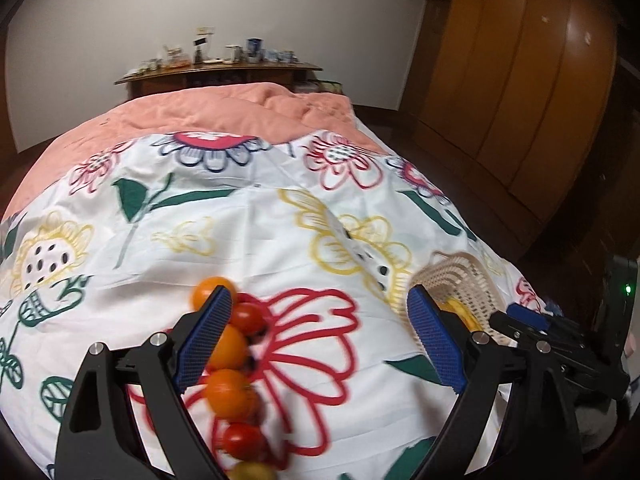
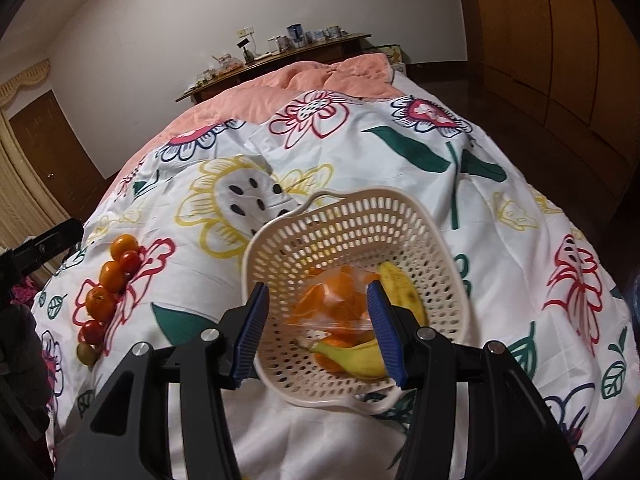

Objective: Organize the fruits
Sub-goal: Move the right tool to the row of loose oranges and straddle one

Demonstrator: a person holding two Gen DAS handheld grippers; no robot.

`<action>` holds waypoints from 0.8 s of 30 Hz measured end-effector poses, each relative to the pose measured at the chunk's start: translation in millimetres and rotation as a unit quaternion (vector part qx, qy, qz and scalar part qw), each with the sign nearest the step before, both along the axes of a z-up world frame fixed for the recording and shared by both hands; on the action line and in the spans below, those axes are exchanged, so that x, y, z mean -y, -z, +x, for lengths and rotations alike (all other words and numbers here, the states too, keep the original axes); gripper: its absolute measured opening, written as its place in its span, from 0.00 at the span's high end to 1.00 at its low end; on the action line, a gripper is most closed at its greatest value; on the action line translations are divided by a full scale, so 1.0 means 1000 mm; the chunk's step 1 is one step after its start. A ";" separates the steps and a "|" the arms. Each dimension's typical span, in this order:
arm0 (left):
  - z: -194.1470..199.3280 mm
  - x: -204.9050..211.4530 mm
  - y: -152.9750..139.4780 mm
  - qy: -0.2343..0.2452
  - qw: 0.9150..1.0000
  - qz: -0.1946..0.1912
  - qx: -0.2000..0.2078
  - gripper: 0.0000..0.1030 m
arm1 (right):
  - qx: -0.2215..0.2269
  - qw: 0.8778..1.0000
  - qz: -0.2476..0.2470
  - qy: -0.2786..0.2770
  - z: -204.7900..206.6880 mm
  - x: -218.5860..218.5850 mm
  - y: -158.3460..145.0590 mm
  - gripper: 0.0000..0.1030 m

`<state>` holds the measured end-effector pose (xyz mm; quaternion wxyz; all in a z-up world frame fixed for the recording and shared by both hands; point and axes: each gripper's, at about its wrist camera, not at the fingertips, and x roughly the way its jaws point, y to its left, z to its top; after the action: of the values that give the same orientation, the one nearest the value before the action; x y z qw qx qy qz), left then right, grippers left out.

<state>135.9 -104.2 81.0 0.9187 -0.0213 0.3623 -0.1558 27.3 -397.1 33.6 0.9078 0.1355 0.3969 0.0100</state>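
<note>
A white perforated basket (image 2: 444, 280) lies on the flowered bedspread and holds two bananas (image 2: 400, 284) and a clear bag of oranges (image 2: 340, 300). My right gripper (image 2: 320, 332) is open above the basket, with the bag between its fingers; I cannot tell if they touch it. A row of oranges (image 2: 112, 276), small red fruits (image 2: 130, 261) and a green fruit (image 2: 86, 354) lies left of the basket. My left gripper (image 1: 320, 340) is open and empty, its left finger over that row (image 1: 226, 388). The basket (image 1: 468, 280) shows at right in the left wrist view.
The flowered sheet (image 1: 280, 220) covers the near half of the bed, a pink blanket (image 1: 224, 108) the far half. A wooden headboard shelf (image 1: 216, 70) holds small items. Wooden wardrobes (image 1: 520, 80) stand on the right. A door (image 2: 52, 152) is at left.
</note>
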 end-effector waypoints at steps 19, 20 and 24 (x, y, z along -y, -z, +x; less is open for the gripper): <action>-0.005 -0.089 -0.002 -0.081 0.996 -0.032 -0.002 0.11 | -0.001 0.996 0.015 -0.083 0.006 -0.062 -0.016 0.50; -0.005 -0.091 -0.001 -0.082 0.996 -0.033 -0.003 0.11 | -0.002 0.996 0.015 -0.090 0.006 -0.067 -0.017 0.50; -0.007 -0.102 0.004 -0.092 0.995 -0.039 -0.006 0.10 | -0.011 0.991 0.030 -0.132 0.011 -0.094 -0.022 0.50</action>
<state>128.4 -1.7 77.4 0.9256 -0.0908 0.3577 -0.0844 38.7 -303.0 55.2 0.8895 0.1089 0.4212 0.1397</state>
